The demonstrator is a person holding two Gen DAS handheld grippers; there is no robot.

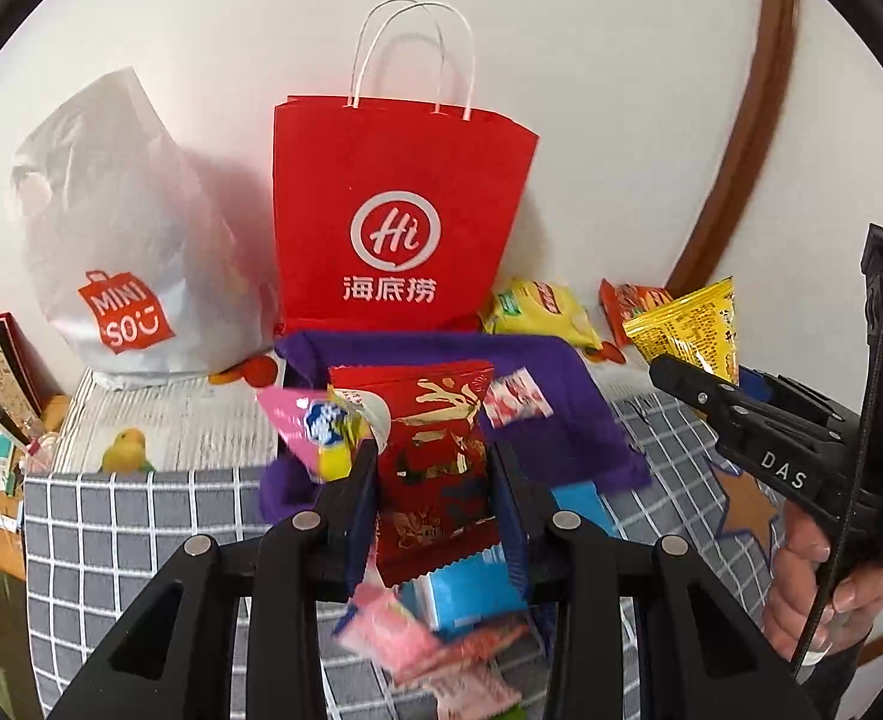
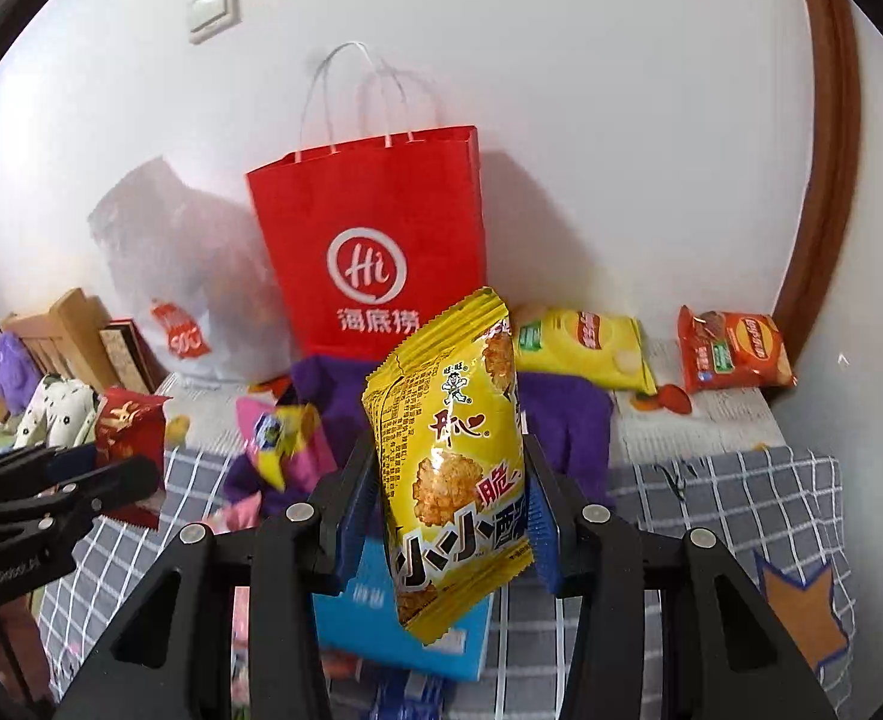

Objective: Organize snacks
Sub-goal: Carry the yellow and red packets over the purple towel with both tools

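A red foil snack packet (image 1: 435,474) is clamped between the pads of the left gripper (image 1: 435,468), above the purple cloth (image 1: 561,396). A yellow rice-cracker packet (image 2: 453,450) is gripped upright in the right gripper (image 2: 450,480), before the red Haidilao paper bag (image 2: 375,240).

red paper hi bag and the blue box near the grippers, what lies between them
A purple cloth bag lies between the red paper Hi bag and the blue box on the table. The right wrist view shows it best.
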